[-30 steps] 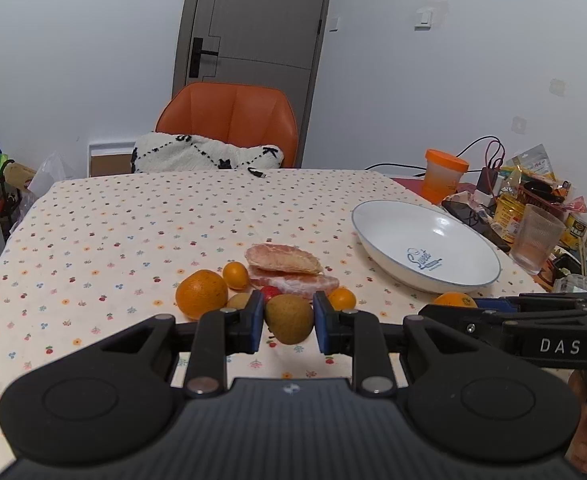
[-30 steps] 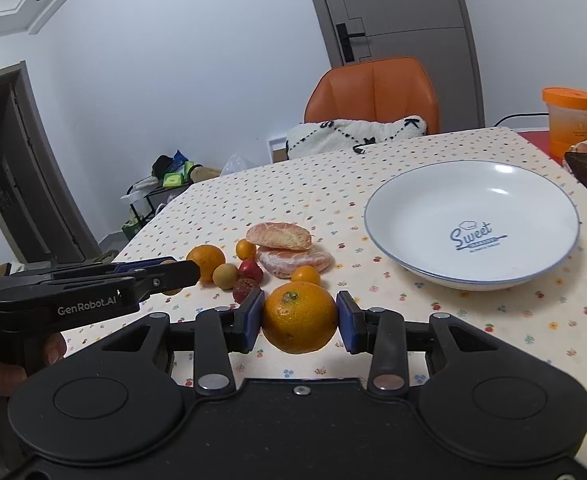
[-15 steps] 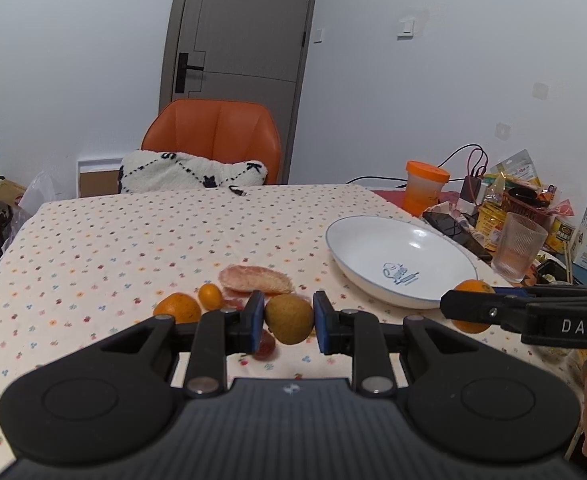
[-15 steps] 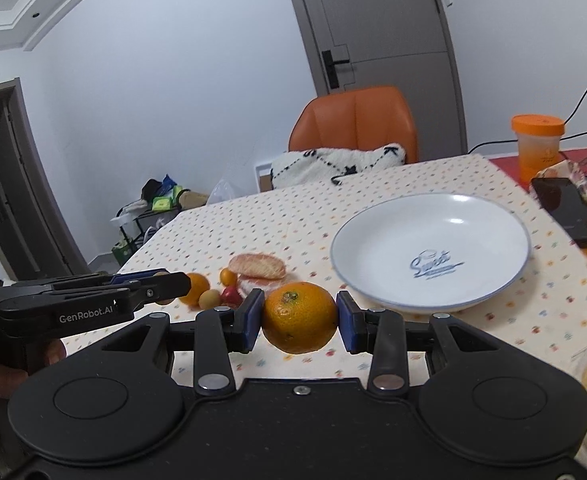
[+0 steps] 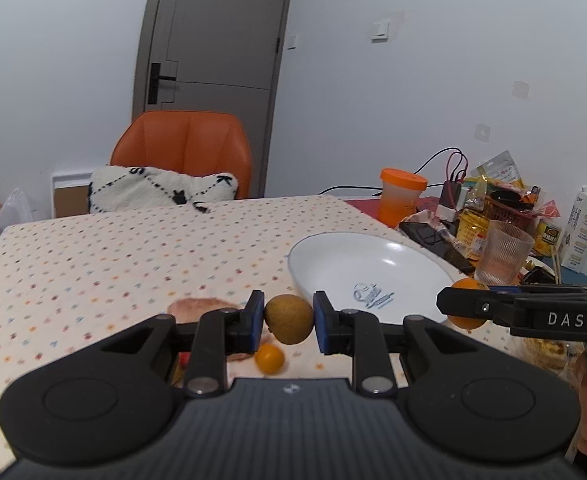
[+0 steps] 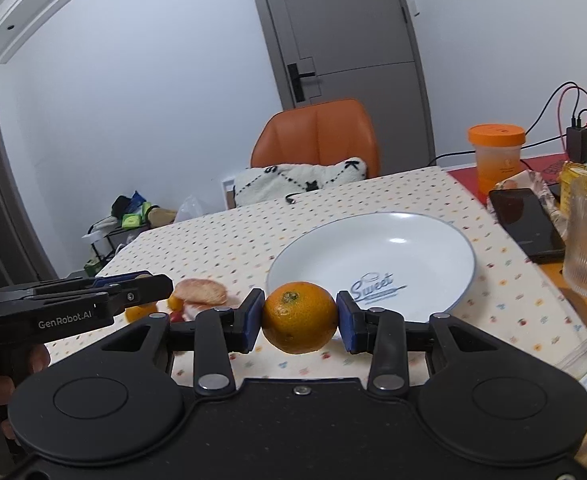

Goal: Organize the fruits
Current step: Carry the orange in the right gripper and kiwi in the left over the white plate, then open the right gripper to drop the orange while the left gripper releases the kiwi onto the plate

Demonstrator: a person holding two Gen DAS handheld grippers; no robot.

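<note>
Plate (image 6: 459, 240) is bare, so nothing's sorted yet, and you've got a fruit in each gripper. Your left gripper (image 5: 288, 320) pinches a brown fruit (image 5: 288, 319) between its pads, held above the tabletop (image 5: 113, 252) just short of the plate's near rim. Your right gripper (image 6: 299, 323) clamps an orange (image 6: 299, 318) at the rim too. A grapefruit slice (image 6: 200, 291) and a few small fruits (image 5: 269, 358) wait on the cloth to the left.
</note>
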